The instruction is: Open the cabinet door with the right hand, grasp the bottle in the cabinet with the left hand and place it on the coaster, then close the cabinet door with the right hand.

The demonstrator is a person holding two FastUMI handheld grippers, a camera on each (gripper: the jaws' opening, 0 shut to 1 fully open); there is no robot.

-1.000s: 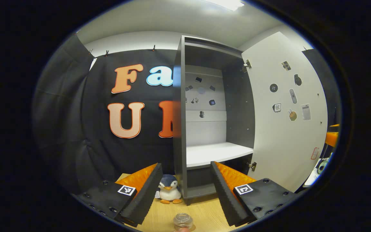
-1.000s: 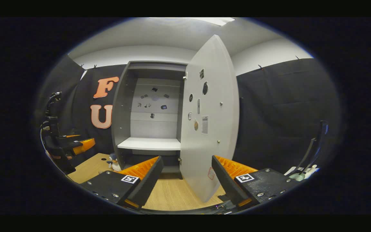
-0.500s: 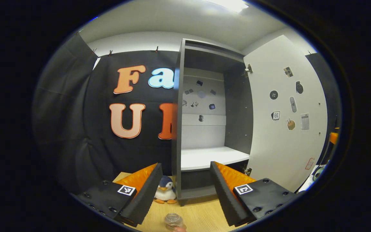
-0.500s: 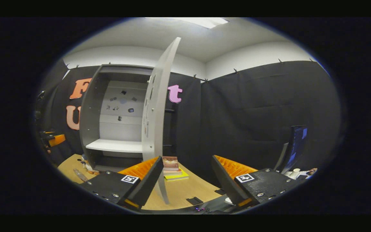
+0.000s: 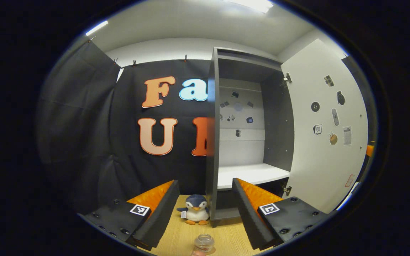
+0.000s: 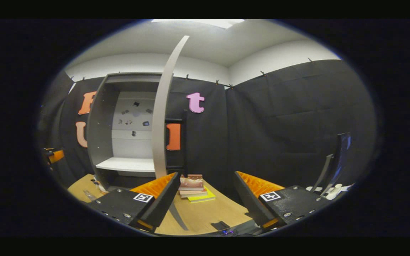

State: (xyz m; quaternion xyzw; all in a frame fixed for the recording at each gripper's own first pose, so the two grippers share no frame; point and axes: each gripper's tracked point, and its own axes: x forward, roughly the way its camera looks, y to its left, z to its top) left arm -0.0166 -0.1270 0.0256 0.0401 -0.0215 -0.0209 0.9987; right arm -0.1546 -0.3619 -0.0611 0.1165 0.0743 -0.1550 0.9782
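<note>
The dark cabinet (image 5: 214,142) stands open with its white door (image 5: 322,135) swung wide to the right. Its white shelf (image 5: 251,174) is bare. A small clear bottle (image 5: 204,243) stands on the wooden table (image 5: 176,241) just below my left gripper (image 5: 205,183), which is open with nothing between its fingers. Something pinkish shows at the bottle's lower edge. In the right gripper view the door (image 6: 160,124) is edge-on, just left of my right gripper (image 6: 206,175). That gripper is open, holds nothing, and does not touch the door. The cabinet (image 6: 100,135) lies to its left.
A penguin plush (image 5: 196,213) sits at the cabinet's left foot, behind the bottle. A stack of books (image 6: 192,186) lies on the table (image 6: 205,213) right of the door's edge. A monitor (image 6: 340,153) stands at the far right.
My right gripper has swung right past the door's free edge, so the door went from face-on to edge-on. My left gripper turned slightly left. The door stays wide open.
</note>
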